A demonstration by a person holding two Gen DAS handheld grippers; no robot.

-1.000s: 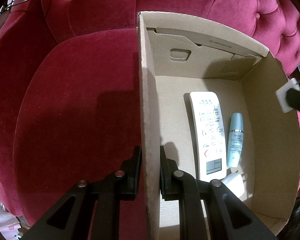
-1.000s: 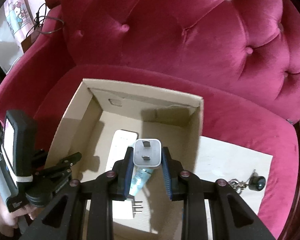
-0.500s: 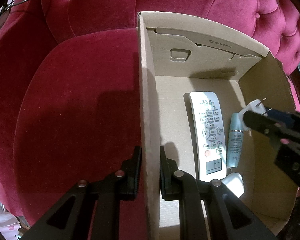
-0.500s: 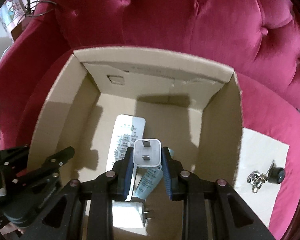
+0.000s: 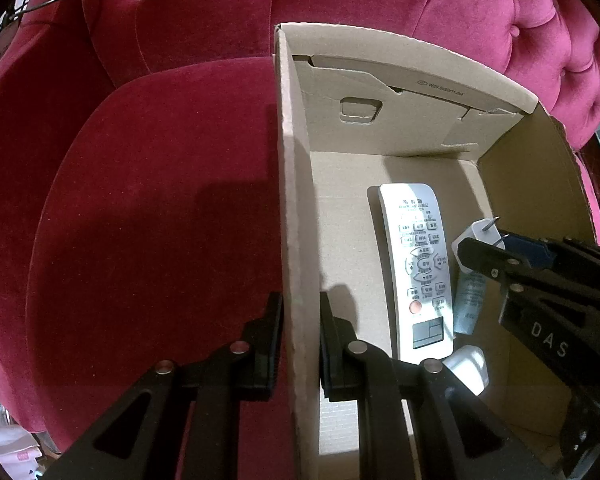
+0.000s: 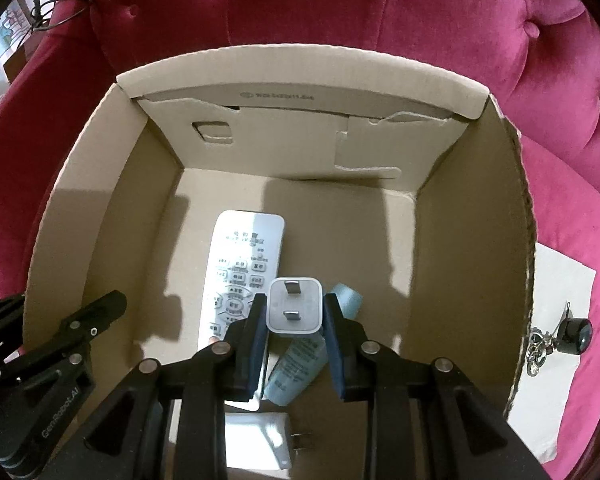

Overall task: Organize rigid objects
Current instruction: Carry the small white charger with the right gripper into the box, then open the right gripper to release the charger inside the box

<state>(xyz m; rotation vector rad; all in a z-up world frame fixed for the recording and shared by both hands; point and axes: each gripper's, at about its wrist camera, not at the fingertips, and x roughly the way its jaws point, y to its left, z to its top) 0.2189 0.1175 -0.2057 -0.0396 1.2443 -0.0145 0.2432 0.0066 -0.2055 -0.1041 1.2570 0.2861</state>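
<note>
A red velvet sofa (image 5: 148,208) fills the room's view, tufted along the back. On its seat stands an open box (image 6: 476,216) of plain cardboard.

The left hand-held gripper (image 5: 298,344) is clamped tight on the box's left wall (image 5: 290,200), one finger outside over the cushion and one inside the box. In the right wrist view it shows as black arms at the box's near left corner (image 6: 66,344).

On the box floor, towards the left, lies a white remote (image 6: 240,276), face up, its length running from front to back. Just to its right a pale blue tube (image 6: 300,364) lies at a slant, its cap pointing away. Near the front wall a white charger (image 6: 260,440) rests on its side with prongs pointing right.

The right hand-held gripper (image 6: 296,320) hangs inside the box above the remote and the tube, pointing steeply down. Its blue pads (image 6: 258,340) press on both sides of a small white plug (image 6: 295,306), prongs turned up towards the camera. The plug is clear of the floor, and I cannot tell how far.

Outside the box, to the right, a white sheet (image 6: 556,344) lies on the seat with a black knob and a bunch of keys (image 6: 560,336) on it.
</note>
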